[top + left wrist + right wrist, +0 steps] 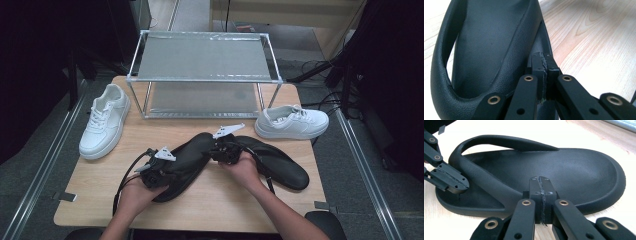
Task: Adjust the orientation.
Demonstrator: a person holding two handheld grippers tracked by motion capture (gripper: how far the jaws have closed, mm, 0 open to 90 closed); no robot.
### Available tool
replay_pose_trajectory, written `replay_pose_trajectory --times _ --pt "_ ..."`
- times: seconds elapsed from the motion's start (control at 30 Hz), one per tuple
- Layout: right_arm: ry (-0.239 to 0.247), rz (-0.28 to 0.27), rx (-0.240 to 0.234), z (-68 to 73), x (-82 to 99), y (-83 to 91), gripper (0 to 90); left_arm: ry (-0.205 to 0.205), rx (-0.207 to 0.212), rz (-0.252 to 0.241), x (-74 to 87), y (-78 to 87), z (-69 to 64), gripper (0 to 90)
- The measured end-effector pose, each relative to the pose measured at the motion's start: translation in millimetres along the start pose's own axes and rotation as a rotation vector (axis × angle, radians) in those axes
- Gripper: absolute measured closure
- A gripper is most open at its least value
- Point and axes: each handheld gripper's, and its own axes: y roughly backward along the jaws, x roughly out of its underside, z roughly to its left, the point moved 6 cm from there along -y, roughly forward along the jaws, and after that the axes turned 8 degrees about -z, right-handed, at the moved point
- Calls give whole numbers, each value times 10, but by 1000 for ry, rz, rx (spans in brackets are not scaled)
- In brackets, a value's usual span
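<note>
Two black slippers at the front of a wooden table point(100, 197), a person's tongs on the nearer one.

The left tongs point(543, 65) are closed on the thin edge of the left slipper point(187, 162), which lies slanted at the front middle of the table; in the left gripper view their tips press together with the slipper's rim between them. The right tongs point(541, 185) are fully closed with nothing between the tips, poised just at that slipper's side, where the left tongs show gripping its strap end. The right slipper point(280, 162) lies beside it, overlapping at the toes. A white sneaker point(105, 122) sits at the far left, another white sneaker point(292, 122) at the far right, flanking a metal-framed shelf rack point(202, 57) at the back.
</note>
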Motion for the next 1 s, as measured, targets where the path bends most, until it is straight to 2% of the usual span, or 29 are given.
replay_pose_trajectory --times 0.2,0.53,0.63,0.77,1.0 --pt "-17 0 -3 11 11 5 900 4 -5 1 -3 8 40 899" --pt "6 9 -17 96 30 -5 900 36 -23 -10 2 61 190 895" --pt "0 9 -21 118 42 -7 900 51 -16 -15 2 68 215 891" --pt "4 10 -12 137 45 0 900 44 -15 -13 -5 66 221 892" --pt "16 19 -25 219 66 -8 900 57 -9 -18 -26 74 269 893"
